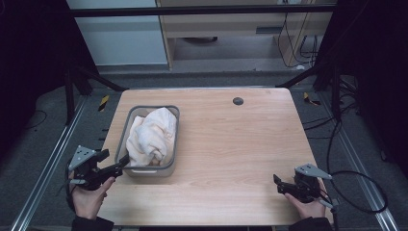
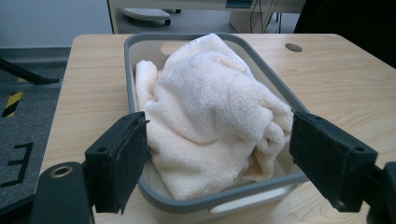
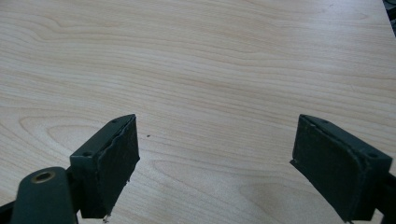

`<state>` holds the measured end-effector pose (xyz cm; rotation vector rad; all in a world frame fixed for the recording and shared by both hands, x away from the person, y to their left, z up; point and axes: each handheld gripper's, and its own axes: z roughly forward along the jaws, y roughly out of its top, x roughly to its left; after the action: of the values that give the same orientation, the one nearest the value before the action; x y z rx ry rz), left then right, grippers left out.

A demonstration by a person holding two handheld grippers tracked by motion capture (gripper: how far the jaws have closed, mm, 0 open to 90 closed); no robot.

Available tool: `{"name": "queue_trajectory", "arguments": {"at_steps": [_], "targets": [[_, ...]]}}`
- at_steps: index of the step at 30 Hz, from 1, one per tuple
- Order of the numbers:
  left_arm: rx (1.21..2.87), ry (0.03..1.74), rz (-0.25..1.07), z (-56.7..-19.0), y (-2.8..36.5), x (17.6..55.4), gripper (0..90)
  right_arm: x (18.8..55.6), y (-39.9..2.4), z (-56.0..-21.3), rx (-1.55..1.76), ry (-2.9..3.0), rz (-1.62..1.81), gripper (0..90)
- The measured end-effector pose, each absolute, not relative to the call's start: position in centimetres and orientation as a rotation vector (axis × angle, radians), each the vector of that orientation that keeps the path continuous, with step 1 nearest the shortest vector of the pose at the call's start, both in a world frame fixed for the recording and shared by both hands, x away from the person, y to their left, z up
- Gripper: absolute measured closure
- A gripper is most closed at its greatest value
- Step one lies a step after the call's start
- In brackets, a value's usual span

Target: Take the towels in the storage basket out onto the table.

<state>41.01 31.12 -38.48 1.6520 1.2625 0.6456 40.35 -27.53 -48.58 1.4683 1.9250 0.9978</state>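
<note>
My left claw (image 1: pixel 117 167), jaws apart, sits at the grey tub's (image 1: pixel 150 170) 7 o'clock corner w/ cream towel (image 1: pixel 151 134) inside; right claw (image 1: pixel 279 184) spread over bare surface (image 1: pixel 231 144).

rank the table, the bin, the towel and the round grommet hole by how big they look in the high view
1. table
2. bin
3. towel, piled inside the bin
4. grommet hole
</note>
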Motion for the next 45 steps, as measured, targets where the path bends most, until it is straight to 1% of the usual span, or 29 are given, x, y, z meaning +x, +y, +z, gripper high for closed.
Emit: {"name": "queue_trajectory", "arguments": {"at_steps": [21, 35, 45], "targets": [[1.736, 1.254, 0.619, -36.9, 28.8, 44.5, 18.4, 40.3, -27.5, -48.6, 1.466, 1.917, 0.999, 14.3], [1.823, 1.227, 0.612, -35.3, 26.2, 46.5, 17.4, 40.5, -27.6, -48.7, 1.474, 1.921, 1.005, 14.1], [1.896, 1.237, 0.591, -35.6, 24.6, 48.2, 16.4, 40.5, -27.7, -48.7, 1.479, 1.926, 1.0, 13.8]]}}
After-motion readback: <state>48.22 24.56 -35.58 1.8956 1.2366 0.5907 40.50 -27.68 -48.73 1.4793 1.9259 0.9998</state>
